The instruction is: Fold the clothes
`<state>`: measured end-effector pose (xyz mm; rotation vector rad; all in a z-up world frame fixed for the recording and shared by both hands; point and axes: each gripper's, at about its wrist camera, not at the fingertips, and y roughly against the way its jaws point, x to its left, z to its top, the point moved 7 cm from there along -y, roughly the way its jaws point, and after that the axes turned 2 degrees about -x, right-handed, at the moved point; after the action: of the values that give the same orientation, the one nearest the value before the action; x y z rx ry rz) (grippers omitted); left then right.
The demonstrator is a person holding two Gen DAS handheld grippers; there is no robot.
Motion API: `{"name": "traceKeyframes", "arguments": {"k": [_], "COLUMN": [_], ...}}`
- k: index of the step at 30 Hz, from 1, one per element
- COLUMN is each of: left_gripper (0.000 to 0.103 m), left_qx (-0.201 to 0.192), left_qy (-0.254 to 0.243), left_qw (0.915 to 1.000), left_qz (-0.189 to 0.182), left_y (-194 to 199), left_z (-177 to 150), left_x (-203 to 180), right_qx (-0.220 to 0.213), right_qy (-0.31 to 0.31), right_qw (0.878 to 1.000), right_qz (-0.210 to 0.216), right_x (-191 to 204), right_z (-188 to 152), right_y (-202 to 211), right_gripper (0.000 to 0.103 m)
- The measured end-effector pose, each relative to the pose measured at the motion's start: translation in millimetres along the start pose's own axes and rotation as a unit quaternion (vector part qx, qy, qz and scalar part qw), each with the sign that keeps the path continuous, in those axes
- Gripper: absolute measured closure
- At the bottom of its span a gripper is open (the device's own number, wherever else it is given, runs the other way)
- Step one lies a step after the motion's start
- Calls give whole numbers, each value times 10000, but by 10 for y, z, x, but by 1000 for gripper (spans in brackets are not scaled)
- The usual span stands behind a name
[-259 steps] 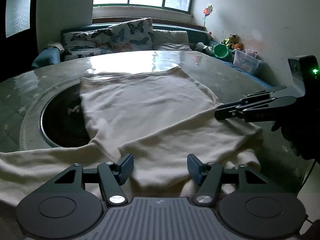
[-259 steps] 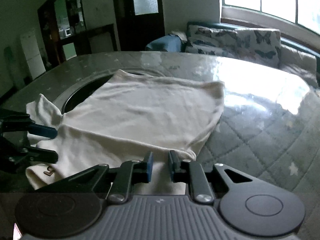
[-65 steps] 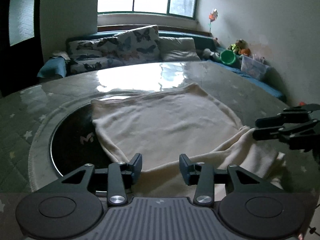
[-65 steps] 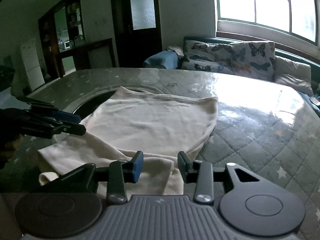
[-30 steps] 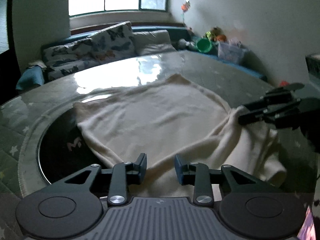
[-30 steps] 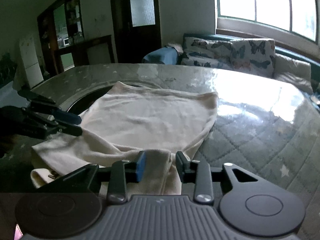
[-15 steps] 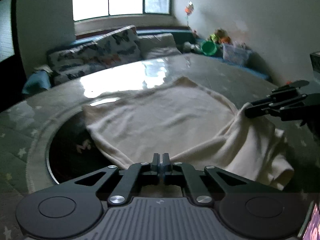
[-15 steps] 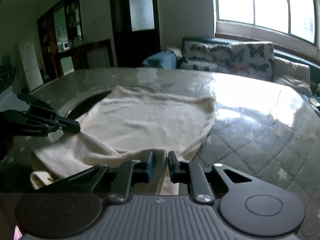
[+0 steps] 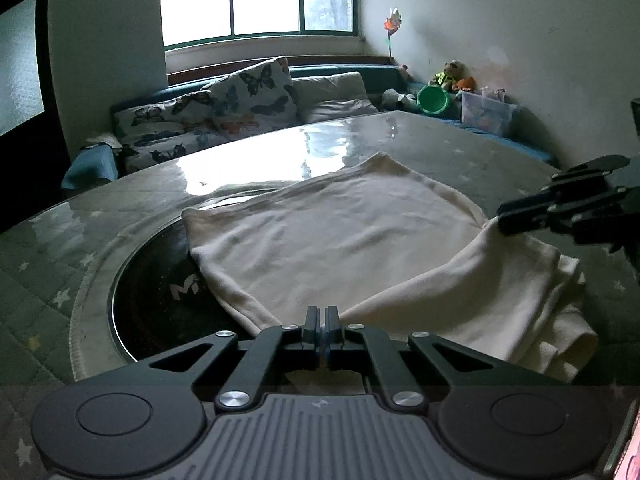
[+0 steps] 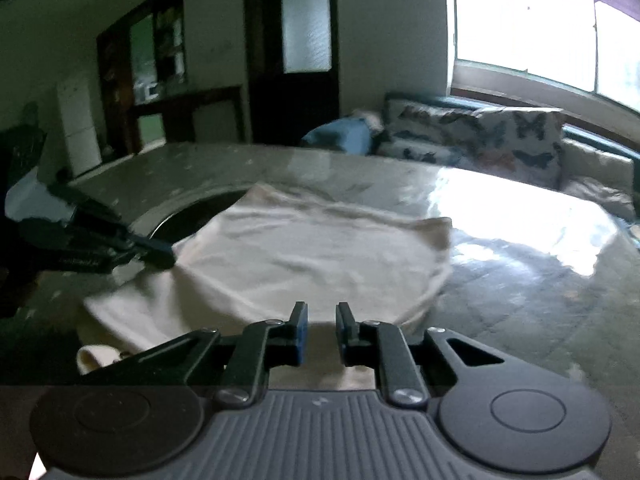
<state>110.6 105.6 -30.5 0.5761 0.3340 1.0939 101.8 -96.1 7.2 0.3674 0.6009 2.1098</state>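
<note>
At the near edge of the round, star-quilted tabletop [image 9: 460, 160], the left claw [image 9: 323, 334] is pressed together, its tips on the near hem of the cream knitted garment [image 9: 340, 236]; the fold it nips hides under the tips, so the pinch itself is only partly seen. In the right wrist view the right claw [image 10: 321, 334] stands with a narrow gap between its blue pads [image 10: 301, 334], and a bunched fold of the same cloth [image 10: 312, 256] fills that gap, so it pinches the cloth. From the left view the right claw [image 9: 520, 218] grips a raised ridge at the cloth's right side, near the tabletop's right edge.

The garment lies mostly flat, its long axis running from the near edge toward the far, window-side edge, with its straight far hem pointing at the window. Its left part overlaps the dark round inset [image 9: 160, 288] in the tabletop. Its near right portion is doubled over in loose, rolled layers.

Beyond the far edge stands a sofa with butterfly-print cushions [image 9: 248, 96].
</note>
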Motion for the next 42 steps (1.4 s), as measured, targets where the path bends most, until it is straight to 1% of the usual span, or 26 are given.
{"name": "traceKeyframes", "arguments": {"k": [2,5,8,10,13,15,18,22,23,24,25,26,28,31,34,36,38,42], "left_gripper": [100,100,97,97,97,96,96,96,95,94,90,86,83,80,79,79,79,79], "left_qx": [36,85,110,17,-178,-214,-90,190,217,196,175,149,55,-23,32,128,162,165], "left_qy": [24,25,62,96,59,-59,-275,-421,-447,-499,-550,-607,-765,-1016,-1427,-1639,-1861,-2082], "left_qw": [10000,9999,9998,9999,9998,9997,9995,9989,9987,9985,9983,9980,9970,9944,9888,9849,9808,9762], "left_qz": [28,99,132,120,28,-63,-161,-114,-106,-107,-107,-107,-120,-299,-434,-541,-565,-584], "left_y": [-9,-8,14,80,187,222,213,157,172,217,261,311,452,651,774,813,827,766], "left_z": [-18,-39,-41,12,97,103,26,-127,-152,-163,-173,-182,-192,-229,-337,-426,-497,-556], "left_x": [17,42,73,62,-25,-120,-239,-289,-298,-312,-326,-341,-387,-495,-634,-720,-801,-907], "right_qx": [154,244,231,187,253,307,448,572,562,552,542,536,570,665,766,833,867,886], "right_qy": [32,-54,-23,116,290,366,406,336,350,376,443,519,679,798,940,1040,1107,1189], "right_qw": [9999,9997,9997,9997,9990,9984,9977,9975,9975,9974,9972,9968,9956,9939,9916,9900,9888,9874], "right_qz": [44,-72,-38,51,243,301,302,232,242,253,267,279,306,382,447,473,500,553], "right_x": [27,-30,2,75,194,243,249,175,177,182,196,211,244,283,326,353,377,426], "right_z": [-39,-67,-35,-4,-18,-63,-180,-278,-272,-267,-265,-266,-295,-365,-447,-500,-538,-581], "right_y": [-120,-221,-182,-117,-51,-16,34,92,125,162,211,265,375,508,617,685,727,743], "right_gripper": [88,89,88,87,83,83,83,82,81,77,71,69,68,68,68,64,63,62]}}
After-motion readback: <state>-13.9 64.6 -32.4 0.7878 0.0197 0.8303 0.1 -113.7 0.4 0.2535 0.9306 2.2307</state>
